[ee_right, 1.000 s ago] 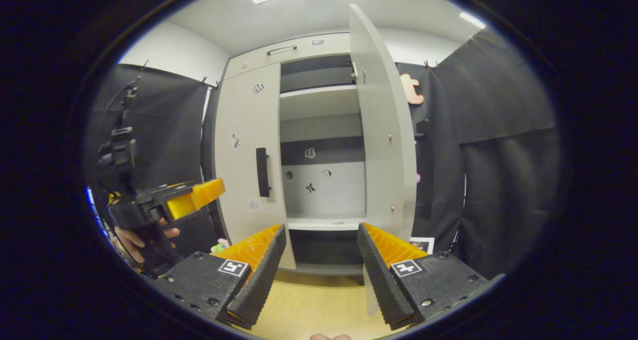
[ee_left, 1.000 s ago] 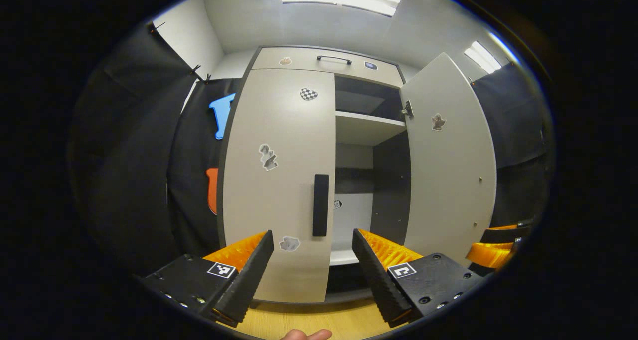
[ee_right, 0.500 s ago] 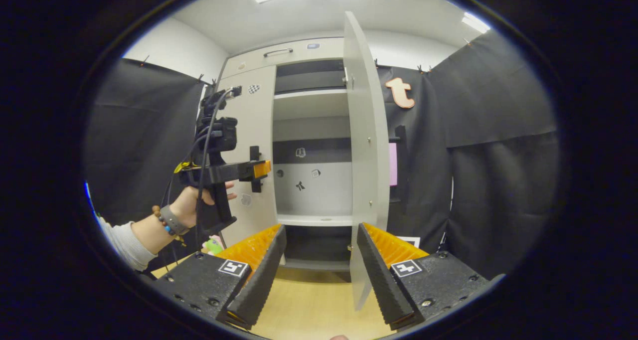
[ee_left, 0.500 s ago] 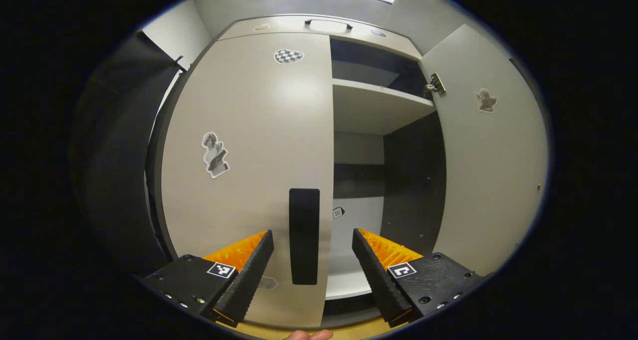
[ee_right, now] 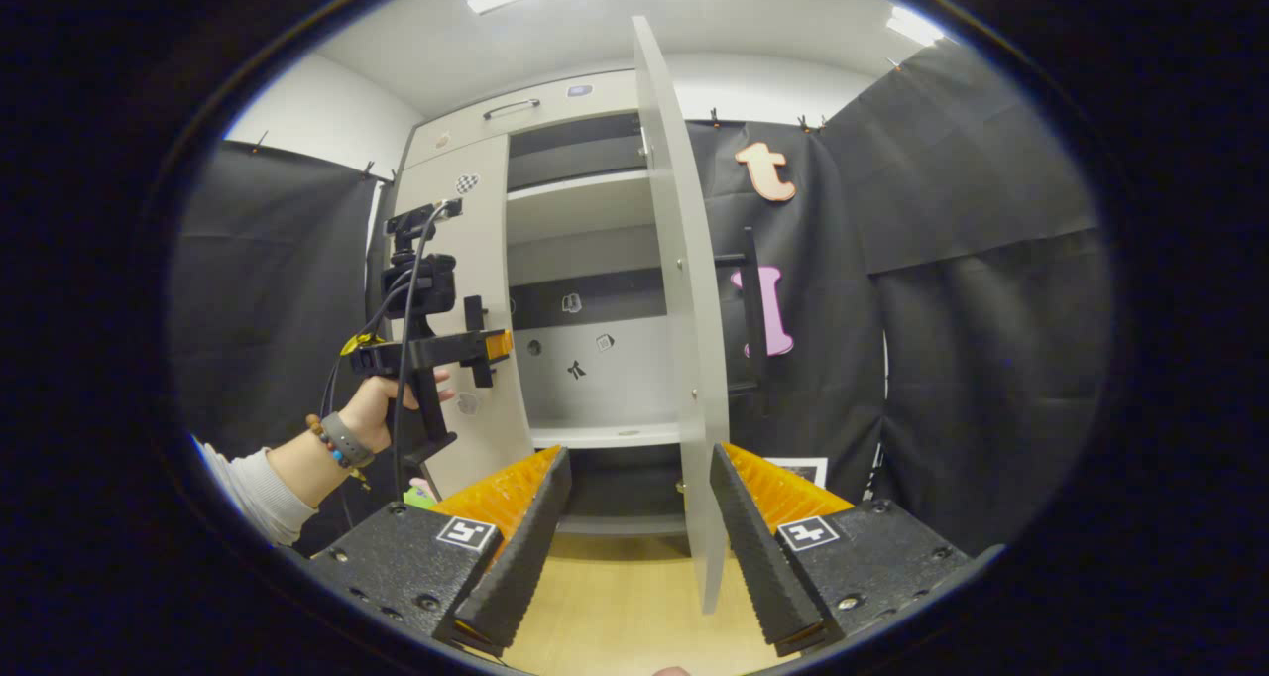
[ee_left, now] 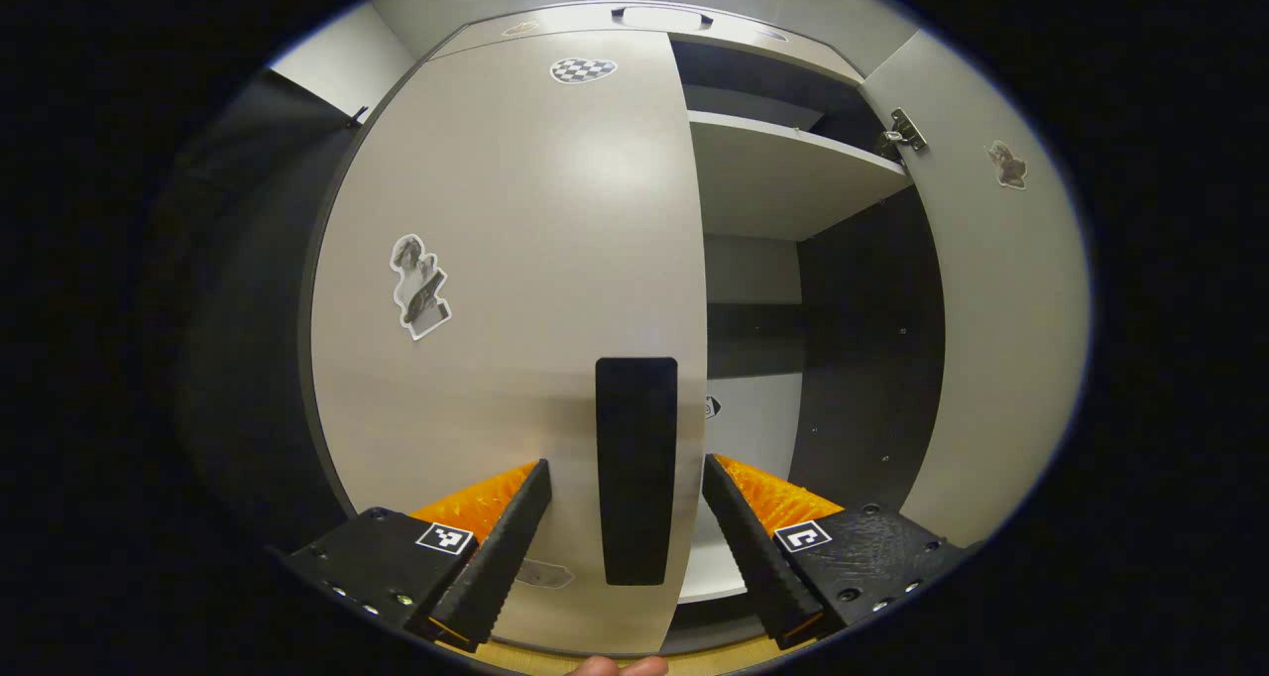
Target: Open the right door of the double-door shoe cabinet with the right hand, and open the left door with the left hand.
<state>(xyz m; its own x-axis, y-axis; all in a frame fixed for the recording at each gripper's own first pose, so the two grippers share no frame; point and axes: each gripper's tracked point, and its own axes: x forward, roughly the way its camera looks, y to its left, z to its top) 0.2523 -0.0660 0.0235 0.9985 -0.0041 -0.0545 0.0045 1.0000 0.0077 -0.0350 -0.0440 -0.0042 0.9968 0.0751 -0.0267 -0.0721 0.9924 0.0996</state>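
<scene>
Inside the cabinet (ee_right: 595,260), shelves (ee_right: 605,434) hold stickers (ee_right: 576,369).

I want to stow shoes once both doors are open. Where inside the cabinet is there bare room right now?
The lower shelf is bare, bordered by the closed left door and the open right door. The upper shelf also looks bare. It is crowded at the left door's handle, where the open left gripper straddles it.

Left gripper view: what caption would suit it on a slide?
Open left gripper lined up on the closed left door's black handle, with the right door already swung open.
</scene>
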